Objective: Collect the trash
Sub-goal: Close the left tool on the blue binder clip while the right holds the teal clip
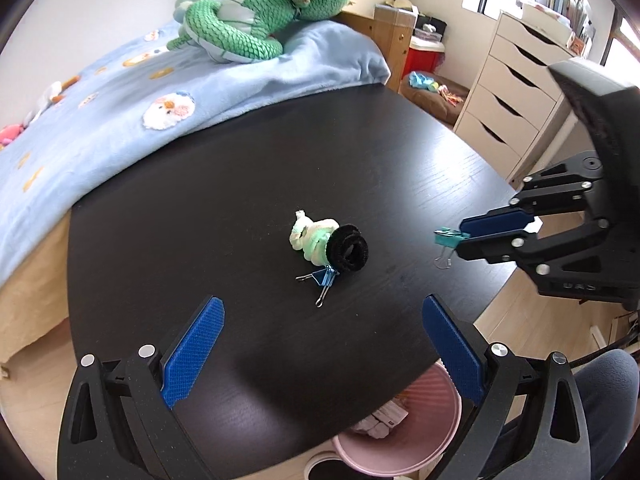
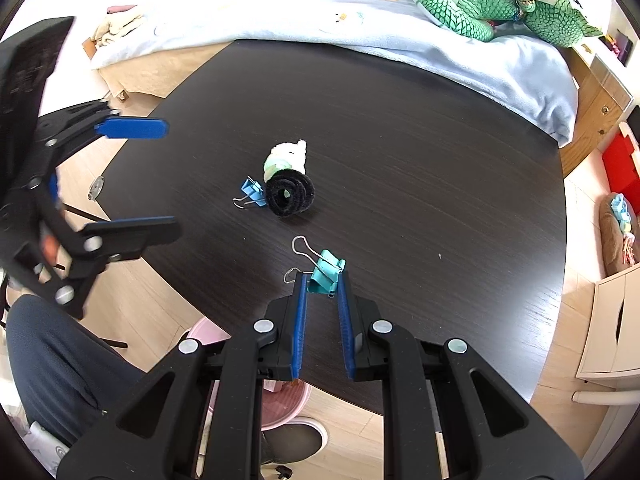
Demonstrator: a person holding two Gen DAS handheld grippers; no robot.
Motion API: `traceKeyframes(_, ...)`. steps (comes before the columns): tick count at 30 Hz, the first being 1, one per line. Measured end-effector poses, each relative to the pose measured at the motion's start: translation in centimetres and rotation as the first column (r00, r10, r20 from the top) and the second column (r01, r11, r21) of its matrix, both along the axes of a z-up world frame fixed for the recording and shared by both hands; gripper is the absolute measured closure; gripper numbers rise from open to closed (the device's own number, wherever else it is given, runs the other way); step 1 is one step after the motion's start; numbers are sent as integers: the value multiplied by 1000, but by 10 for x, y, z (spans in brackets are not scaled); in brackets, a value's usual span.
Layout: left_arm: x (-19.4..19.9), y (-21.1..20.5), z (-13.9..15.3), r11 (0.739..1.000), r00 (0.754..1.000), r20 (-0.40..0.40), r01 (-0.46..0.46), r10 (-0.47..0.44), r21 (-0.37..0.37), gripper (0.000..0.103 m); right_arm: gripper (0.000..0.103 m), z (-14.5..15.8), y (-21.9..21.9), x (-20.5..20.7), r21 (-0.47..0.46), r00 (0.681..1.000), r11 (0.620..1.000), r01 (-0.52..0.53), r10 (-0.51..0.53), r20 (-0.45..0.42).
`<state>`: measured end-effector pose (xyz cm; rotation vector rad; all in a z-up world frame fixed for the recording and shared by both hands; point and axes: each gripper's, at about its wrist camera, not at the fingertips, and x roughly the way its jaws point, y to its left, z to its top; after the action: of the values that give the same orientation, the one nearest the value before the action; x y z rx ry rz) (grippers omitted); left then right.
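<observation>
A crumpled pale green tissue (image 1: 310, 236) (image 2: 285, 157) lies mid-table against a coiled black fuzzy ring (image 1: 347, 247) (image 2: 289, 192). A blue binder clip (image 1: 323, 278) (image 2: 253, 191) rests beside them. My right gripper (image 2: 323, 280) (image 1: 456, 240) is shut on a teal binder clip (image 2: 327, 271) (image 1: 451, 237), held just above the dark table (image 1: 240, 184) (image 2: 420, 160) near its right edge. My left gripper (image 1: 320, 308) (image 2: 160, 176) is open, empty, hovering at the near edge short of the tissue pile.
A pink bin (image 1: 416, 408) (image 2: 280, 404) with scraps inside stands on the floor under the table's near edge. A bed with a blue blanket (image 1: 120, 100) and a green plush (image 1: 248, 16) borders the table's far side. White drawers (image 1: 512, 88) stand right. A person's leg (image 2: 60, 360) is close.
</observation>
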<state>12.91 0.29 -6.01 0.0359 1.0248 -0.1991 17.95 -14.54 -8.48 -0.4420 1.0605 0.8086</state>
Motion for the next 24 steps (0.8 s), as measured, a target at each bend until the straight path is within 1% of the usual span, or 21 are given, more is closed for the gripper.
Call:
traceKeyframes(7,21,0,-23,1000,999,-47,21,-20,16,8,88,-3,-3,3,-8,1000,1000,9,-9,-8)
traceKeyframes(9,25,0,-27,999,998,-53,28,-27,17,11,88,-4,-3,4,-9,1000,1000,10,-10,-10)
traceKeyframes(10,27,0,-29,999,998,-58,31,-30,17,18,88,-4,-3,4,-11,1000,1000,11,-11,-11)
traceKeyframes(11,29,0,-31,999,997,-66,34,-32,18,22,88,-4,-2,4,-12,1000,1000,12,-12,-12)
traceKeyframes(12,30,0,-33,999,997,-73,37,-36,18,24,88,-5,-2,5,-12,1000,1000,12,-12,-13)
traceKeyframes(14,33,0,-36,999,996,-77,41,-39,15,32,88,-6,-2,6,-15,1000,1000,11,-11,-15)
traceKeyframes(16,34,-1,-37,999,996,-73,45,-44,8,36,88,-7,-2,6,-16,1000,1000,12,-12,-17)
traceKeyframes(17,34,-1,-37,999,996,-71,49,-48,9,43,88,-7,-2,7,-16,1000,1000,11,-12,-17)
traceKeyframes(18,35,-2,-38,999,996,-71,53,-52,13,47,88,-8,-2,7,-17,1000,1000,11,-11,-18)
traceKeyframes(20,37,-4,-40,998,995,-78,63,-62,11,60,88,-9,-3,7,-18,1000,1000,11,-11,-20)
traceKeyframes(22,38,-4,-41,997,994,-85,72,-71,12,66,88,-10,-3,7,-19,1000,1000,12,-12,-23)
traceKeyframes(24,38,-5,-41,997,994,-84,72,-71,8,67,88,-11,-2,8,-21,1000,1000,11,-12,-24)
